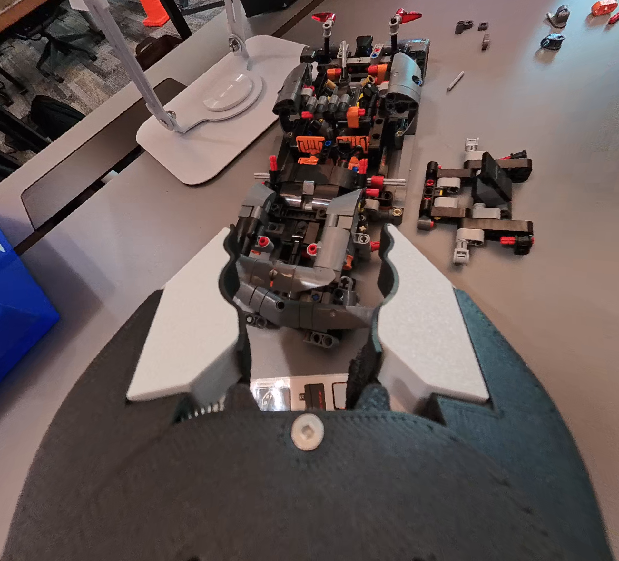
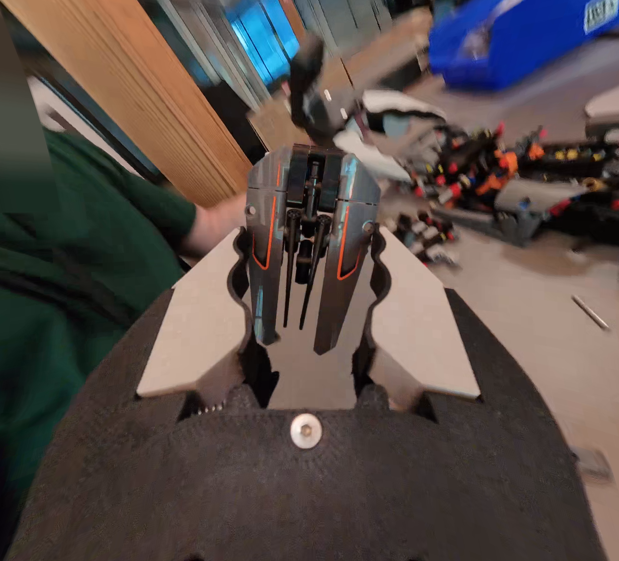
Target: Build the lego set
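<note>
Holding a grey hood panel with orange stripes (image 2: pixel 313 243) aloft at frame centre in the right gripper (image 2: pixel 310 263), left gripper (image 1: pixel 310 263) spread around the half-built car chassis (image 1: pixel 335 176), uncovered mid-frame, black subassembly (image 1: pixel 479 203) and loose pieces (image 1: pixel 482 32) unattached at right.
</note>
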### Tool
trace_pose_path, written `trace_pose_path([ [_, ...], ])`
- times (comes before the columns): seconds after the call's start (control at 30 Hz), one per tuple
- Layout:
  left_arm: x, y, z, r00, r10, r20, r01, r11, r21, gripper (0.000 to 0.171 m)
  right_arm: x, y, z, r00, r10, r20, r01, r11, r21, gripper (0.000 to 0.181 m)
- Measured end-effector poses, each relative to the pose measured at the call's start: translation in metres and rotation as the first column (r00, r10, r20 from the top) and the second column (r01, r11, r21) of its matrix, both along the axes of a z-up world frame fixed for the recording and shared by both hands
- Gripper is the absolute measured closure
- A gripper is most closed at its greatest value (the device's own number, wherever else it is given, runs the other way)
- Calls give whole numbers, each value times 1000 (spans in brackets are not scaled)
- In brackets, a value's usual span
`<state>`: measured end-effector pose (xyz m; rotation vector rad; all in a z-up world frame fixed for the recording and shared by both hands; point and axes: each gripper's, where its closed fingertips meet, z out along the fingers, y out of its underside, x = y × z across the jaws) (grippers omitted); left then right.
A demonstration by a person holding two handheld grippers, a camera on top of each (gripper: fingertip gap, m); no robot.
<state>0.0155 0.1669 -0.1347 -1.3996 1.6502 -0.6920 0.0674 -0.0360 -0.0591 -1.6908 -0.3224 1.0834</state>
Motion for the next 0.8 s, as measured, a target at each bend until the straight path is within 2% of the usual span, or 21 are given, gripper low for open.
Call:
trace_pose_path([
  [0.1,0,0,2,1000,1,7,-1,1000,4,89,11,-5,29,975,48,-216,-22,993,117,109],
  [0.23,-1,0,2,1000,0,6,-1,1000,8,89,14,-7,45,943,101,-317,-39,980,197,109],
  [0.4,-1,-1,4,1000,-3,6,3,1000,17,89,10,-4,48,946,118,-301,-55,977,208,109],
  [0.6,-2,1,2,1000,4,-2,-4,1000,13,89,11,3,45,973,96,-207,-56,980,193,109],
  [0.8,-2,2,-5,1000,8,-30,-8,1000,2,89,13,6,32,969,92,-230,-53,983,173,109],
])
